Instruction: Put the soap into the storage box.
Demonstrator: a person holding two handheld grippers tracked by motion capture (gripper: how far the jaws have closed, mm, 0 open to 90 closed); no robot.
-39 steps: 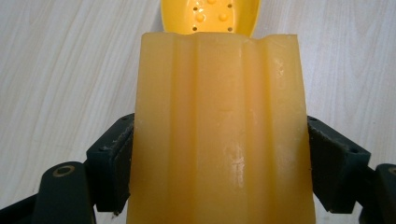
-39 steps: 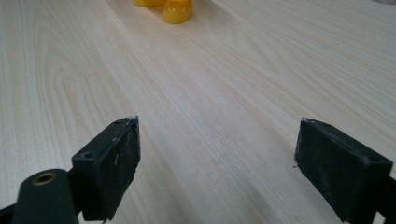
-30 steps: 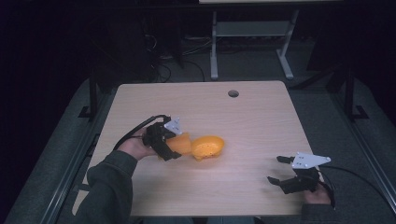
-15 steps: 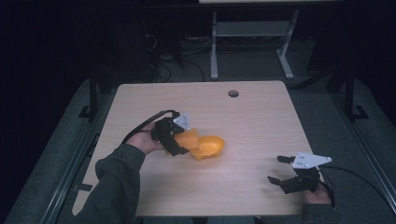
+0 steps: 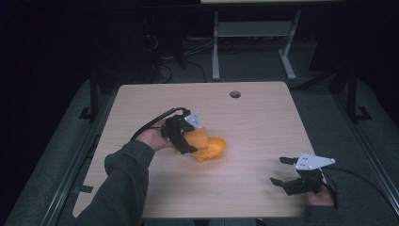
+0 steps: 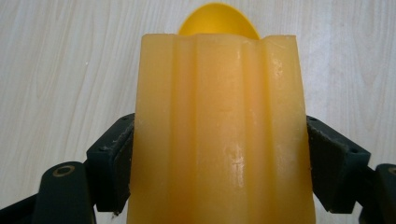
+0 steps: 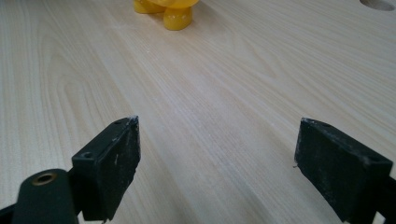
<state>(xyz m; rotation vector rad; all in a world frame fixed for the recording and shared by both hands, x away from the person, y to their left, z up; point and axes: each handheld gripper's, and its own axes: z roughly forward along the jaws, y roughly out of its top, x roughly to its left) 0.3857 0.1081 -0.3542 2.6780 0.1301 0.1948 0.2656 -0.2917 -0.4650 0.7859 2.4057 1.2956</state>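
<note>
Table [image 5: 263, 127]: pale wood-grain top, smooth, matt. Orange block [image 6: 219, 135]: translucent, waxy, faintly ribbed, possibly soft rubber or resin; yellow piece [image 6: 218, 18] beyond it glossy plastic. Right gripper [image 7: 217, 163]: matt black pads, dusty.

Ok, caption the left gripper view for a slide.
Left tool shut on a ribbed orange block, yellow bowl behind it on the wooden table.

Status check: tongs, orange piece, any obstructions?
Left tongs shut on orange block. Right tongs open, empty, near table edge. Nothing in the way.
</note>
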